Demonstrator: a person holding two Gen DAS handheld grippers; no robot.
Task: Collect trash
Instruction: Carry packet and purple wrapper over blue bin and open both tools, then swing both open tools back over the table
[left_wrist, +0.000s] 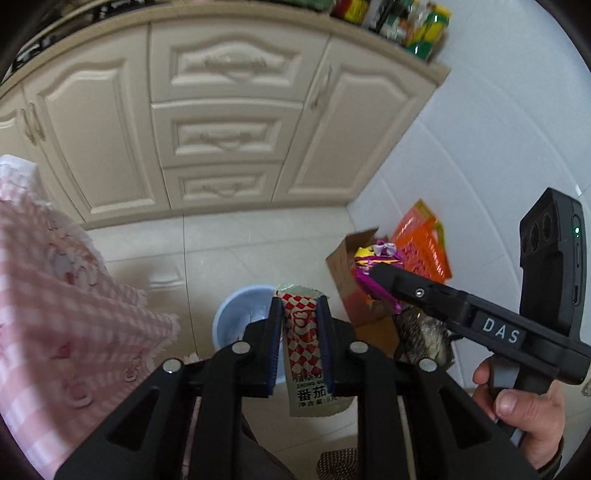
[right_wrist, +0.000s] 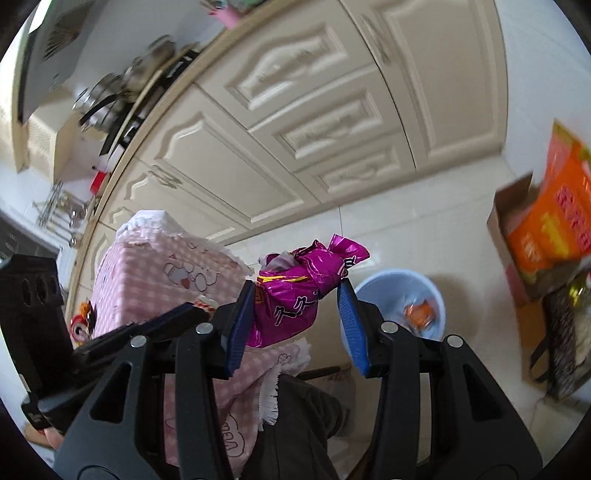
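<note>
Both wrappers were in hand! The left gripper (left_wrist: 298, 314) was clenched on the checked sachet (left_wrist: 301, 332), the right gripper (right_wrist: 299, 299) grasped the purple wrapper (right_wrist: 295, 295); the blue bin (right_wrist: 402, 295), lower centre, already held one scrap, so both drops remained.

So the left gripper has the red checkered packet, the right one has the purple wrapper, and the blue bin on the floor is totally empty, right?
Not quite. The blue bin is not empty: the right wrist view shows an orange wrapper inside it. The rest holds: the left gripper holds the red checkered packet, the right gripper the purple wrapper.
</note>
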